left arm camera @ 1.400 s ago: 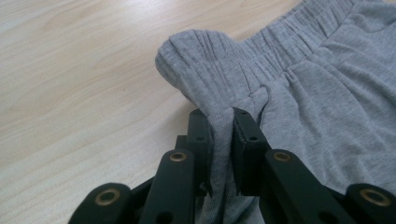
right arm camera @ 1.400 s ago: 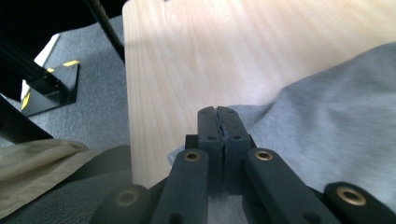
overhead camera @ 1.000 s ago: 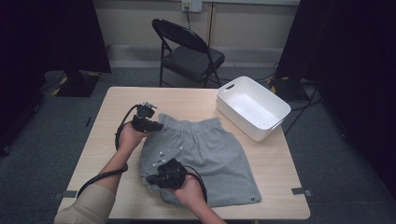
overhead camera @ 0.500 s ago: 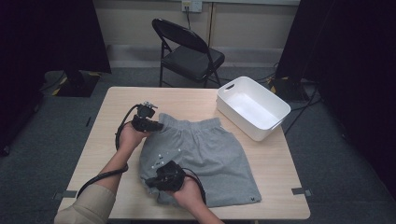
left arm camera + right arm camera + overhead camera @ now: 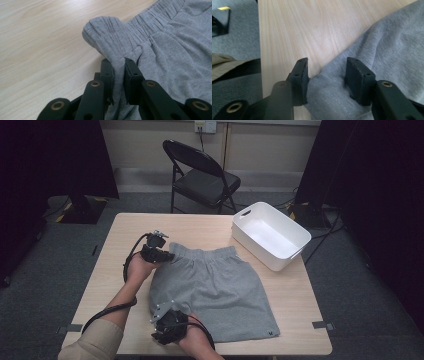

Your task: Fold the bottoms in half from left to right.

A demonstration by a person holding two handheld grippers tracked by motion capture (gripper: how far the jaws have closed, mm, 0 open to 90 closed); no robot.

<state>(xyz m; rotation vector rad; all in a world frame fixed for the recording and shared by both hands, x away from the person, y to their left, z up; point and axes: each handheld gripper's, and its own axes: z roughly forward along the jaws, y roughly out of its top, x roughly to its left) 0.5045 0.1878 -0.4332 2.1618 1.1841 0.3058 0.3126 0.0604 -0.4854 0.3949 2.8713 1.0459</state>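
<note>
Now — shorts (image 5: 215, 290): flat on the table (image 5: 300, 320), just beside the white bin (image 5: 270, 235).
Left gripper (image 5: 117, 67): clamped on the waistband corner farthest from the bin.
Right gripper (image 5: 325, 72): jaws just opening, hem corner loose between them — close squarely before folding.

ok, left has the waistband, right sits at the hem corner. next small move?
Probably close the right tool on the hem corner of the grey shorts. Its jaws have just been opening and now straddle the cloth with gaps at the pads, while the left tool is clamped on the waistband, so one end is unheld.
</note>
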